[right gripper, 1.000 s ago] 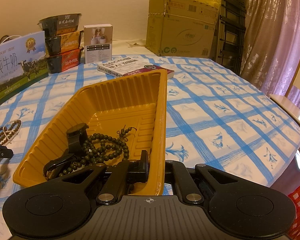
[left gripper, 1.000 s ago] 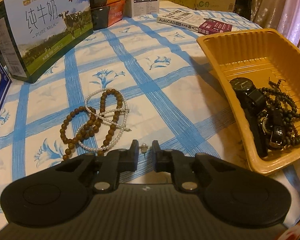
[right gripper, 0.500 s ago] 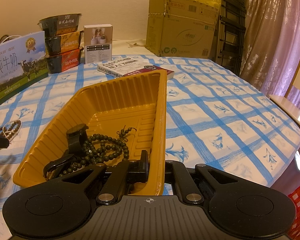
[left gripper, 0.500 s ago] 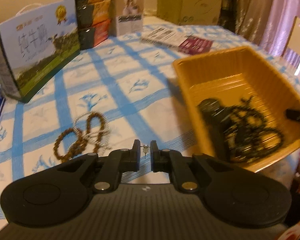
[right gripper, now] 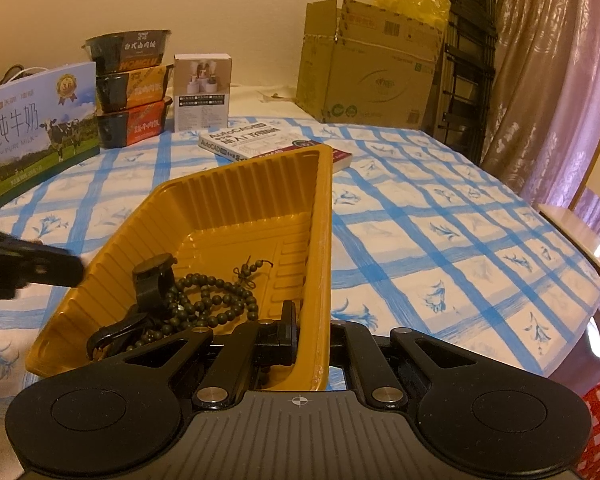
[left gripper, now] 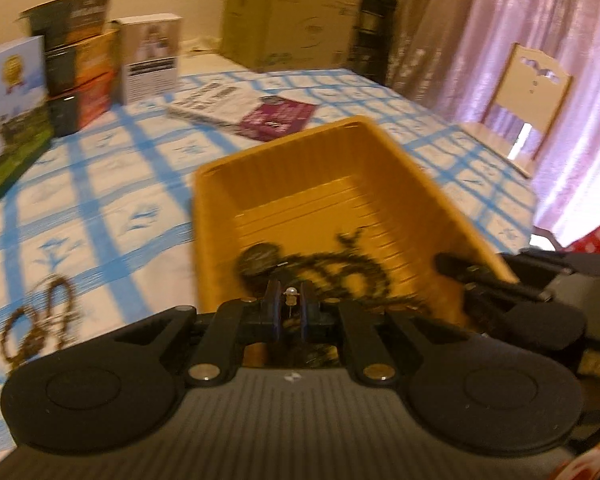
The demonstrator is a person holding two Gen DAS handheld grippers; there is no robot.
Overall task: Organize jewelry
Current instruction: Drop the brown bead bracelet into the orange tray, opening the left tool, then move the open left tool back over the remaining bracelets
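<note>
My left gripper is shut on a small stud earring and holds it above the near end of the yellow tray. The tray holds a dark bead necklace and a black watch. My right gripper is shut on the tray's near right rim. Its fingers also show in the left wrist view. A brown bead bracelet and pearl string lie on the cloth left of the tray. The left gripper shows at the left edge of the right wrist view.
A milk carton, stacked food boxes, a white box and a book stand at the table's far side. A cardboard box is behind. A chair stands at the right.
My left gripper has swung right with the earring, from over the cloth beside the bracelets to over the tray. The right gripper has kept its hold on the tray rim.
</note>
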